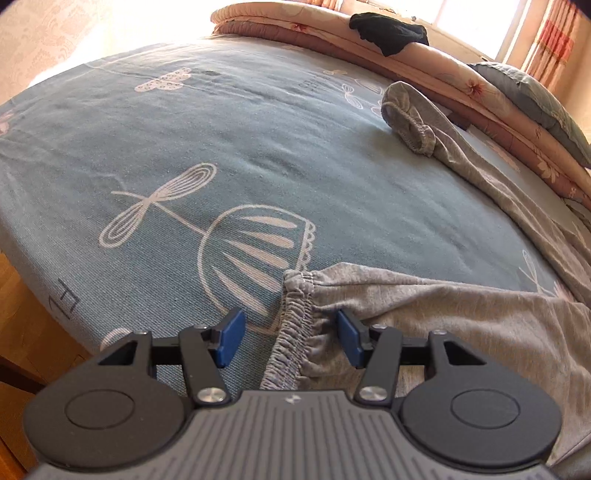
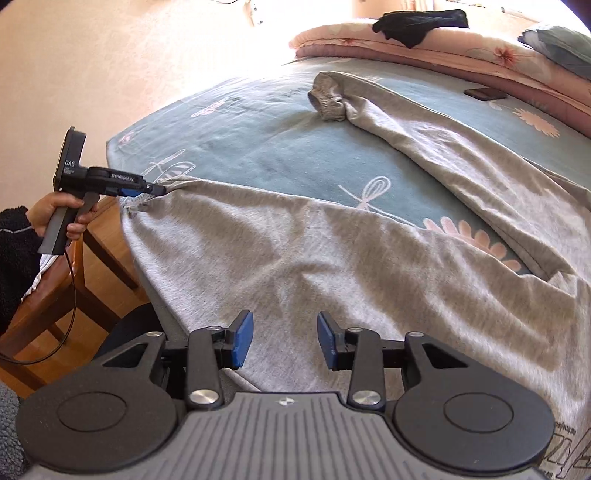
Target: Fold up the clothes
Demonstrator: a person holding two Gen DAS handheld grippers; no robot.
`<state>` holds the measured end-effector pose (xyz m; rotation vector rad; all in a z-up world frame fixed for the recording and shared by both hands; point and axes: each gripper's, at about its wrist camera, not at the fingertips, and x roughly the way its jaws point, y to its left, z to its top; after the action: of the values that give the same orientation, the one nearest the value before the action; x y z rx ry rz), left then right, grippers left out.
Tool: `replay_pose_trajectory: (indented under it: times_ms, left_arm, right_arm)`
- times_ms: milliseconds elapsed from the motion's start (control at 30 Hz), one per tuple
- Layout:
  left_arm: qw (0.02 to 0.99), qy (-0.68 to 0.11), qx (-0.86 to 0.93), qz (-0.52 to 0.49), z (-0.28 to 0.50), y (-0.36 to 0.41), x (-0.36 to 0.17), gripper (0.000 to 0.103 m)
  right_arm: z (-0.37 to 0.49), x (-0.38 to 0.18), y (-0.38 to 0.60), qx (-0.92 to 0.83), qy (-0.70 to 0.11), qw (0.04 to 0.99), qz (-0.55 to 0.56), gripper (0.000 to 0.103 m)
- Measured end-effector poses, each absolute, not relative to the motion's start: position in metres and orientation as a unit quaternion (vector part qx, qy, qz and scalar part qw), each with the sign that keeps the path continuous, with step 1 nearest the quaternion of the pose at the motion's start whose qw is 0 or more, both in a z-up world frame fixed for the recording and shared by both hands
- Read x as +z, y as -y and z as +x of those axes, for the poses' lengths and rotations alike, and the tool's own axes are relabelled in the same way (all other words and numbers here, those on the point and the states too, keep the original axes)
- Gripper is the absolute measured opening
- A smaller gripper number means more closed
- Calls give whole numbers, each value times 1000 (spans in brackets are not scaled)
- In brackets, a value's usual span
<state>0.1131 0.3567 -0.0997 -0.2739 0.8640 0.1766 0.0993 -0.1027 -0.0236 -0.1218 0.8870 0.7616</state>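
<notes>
Spreading grey sweatshirt flat on bed, filling frame centre. Left hand-held gripper spread around near sleeve cuff, pads not pressing. Right hand-held gripper spread, empty, over the body. Best: smooth sleeves before folding inward.

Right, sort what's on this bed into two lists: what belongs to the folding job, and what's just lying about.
Part of the job:
- grey sweatshirt, spread on the bed
- its near cuff, between the open left gripper pads
- its far cuff
- right gripper, open over the grey cloth

Just lying about:
- black garment on the folded pink quilt
- dark phone
- grey-blue pillow
</notes>
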Motion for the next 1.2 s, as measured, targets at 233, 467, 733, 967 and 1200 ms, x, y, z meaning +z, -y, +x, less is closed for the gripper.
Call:
replay_pose_trajectory:
  times_ms: [233, 467, 733, 967, 1200]
  left_arm:
    - [887, -432, 117, -114, 120, -350, -94, 33]
    - [896, -410, 129, -110, 110, -339, -65, 57]
    - [913, -393, 82, -70, 107, -284, -30, 69]
    - [915, -400, -39, -20, 116, -191, -26, 73]
    - [894, -434, -106, 16, 129, -112, -44, 74]
  right_arm:
    - [94, -28, 164, 264, -419, 869, 11, 51]
    - [78, -22, 241, 142, -397, 902, 87, 62]
    - [50, -38, 337, -13, -365, 903, 226, 66]
    - [32, -64, 421, -113, -320, 869, 361, 69]
    - [75, -100, 473, -107, -308, 842, 430, 69]
